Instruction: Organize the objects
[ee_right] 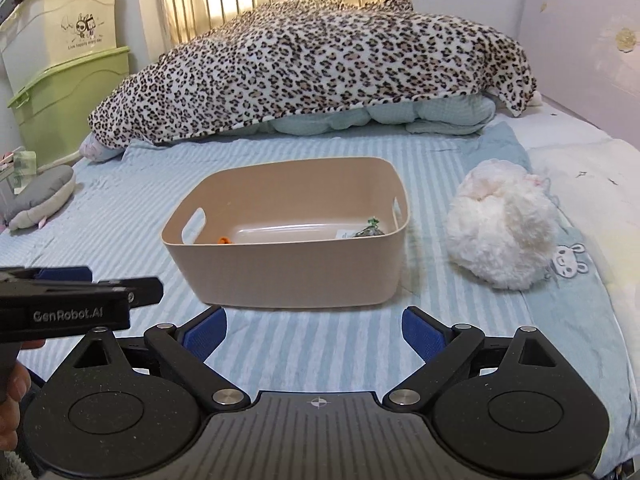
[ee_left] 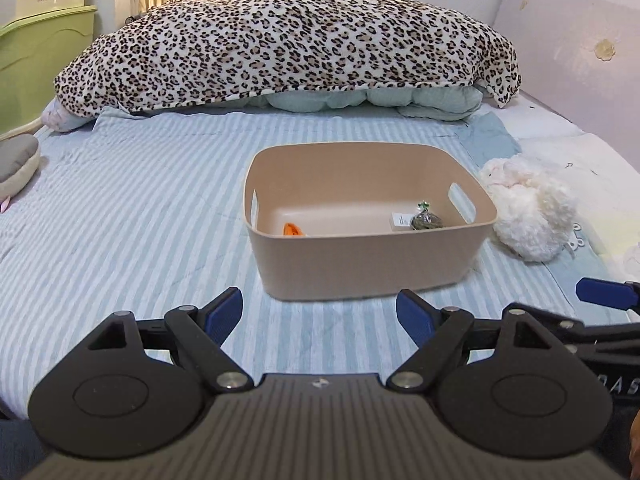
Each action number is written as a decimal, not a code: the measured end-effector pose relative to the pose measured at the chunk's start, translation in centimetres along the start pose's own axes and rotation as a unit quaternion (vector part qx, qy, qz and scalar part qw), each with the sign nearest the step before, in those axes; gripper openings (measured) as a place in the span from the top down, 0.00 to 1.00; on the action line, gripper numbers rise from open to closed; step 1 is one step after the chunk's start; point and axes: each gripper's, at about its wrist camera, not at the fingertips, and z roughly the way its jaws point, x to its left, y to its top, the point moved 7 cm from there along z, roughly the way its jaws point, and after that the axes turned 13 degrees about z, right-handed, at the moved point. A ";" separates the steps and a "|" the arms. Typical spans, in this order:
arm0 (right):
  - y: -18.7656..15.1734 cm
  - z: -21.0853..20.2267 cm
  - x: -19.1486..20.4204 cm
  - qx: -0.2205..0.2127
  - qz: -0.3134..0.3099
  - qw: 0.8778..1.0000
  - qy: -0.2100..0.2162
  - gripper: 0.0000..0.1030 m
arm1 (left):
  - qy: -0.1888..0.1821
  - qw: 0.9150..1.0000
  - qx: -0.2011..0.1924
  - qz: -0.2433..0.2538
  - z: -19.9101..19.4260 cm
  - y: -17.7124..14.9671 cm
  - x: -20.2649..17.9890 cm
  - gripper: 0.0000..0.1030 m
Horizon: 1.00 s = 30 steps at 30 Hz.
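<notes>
A beige plastic bin (ee_left: 360, 264) with cut-out handles stands on the striped bed sheet; it also shows in the right wrist view (ee_right: 288, 272). Inside lie an orange item (ee_left: 292, 230), a white card (ee_left: 401, 222) and a small dark wrapped ball with a green bow (ee_left: 426, 219). A white fluffy plush toy (ee_left: 528, 210) lies right of the bin, also in the right wrist view (ee_right: 502, 226). My left gripper (ee_left: 319, 314) is open and empty, just short of the bin. My right gripper (ee_right: 314, 330) is open and empty, also near the bin's front.
A leopard-print blanket (ee_left: 280, 40) over a folded quilt fills the bed's far end. A grey plush (ee_right: 40, 200) lies at the left edge. Green and cream storage boxes (ee_right: 68, 80) stand left of the bed. A pink wall panel (ee_left: 580, 60) runs along the right.
</notes>
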 end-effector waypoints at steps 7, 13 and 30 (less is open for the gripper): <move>-1.7 -2.3 0.5 0.007 -0.003 1.000 0.012 0.07 | -0.010 1.000 -0.008 0.004 -2.7 -1.8 -0.6 0.18; -2.8 -4.2 1.0 0.009 -0.010 1.000 0.018 0.07 | -0.010 1.000 -0.002 0.011 -4.3 -3.4 -1.1 0.18; -5.1 -7.3 0.9 0.023 -0.027 0.999 0.016 0.07 | -0.002 1.000 0.006 0.030 -8.0 -6.1 -1.5 0.18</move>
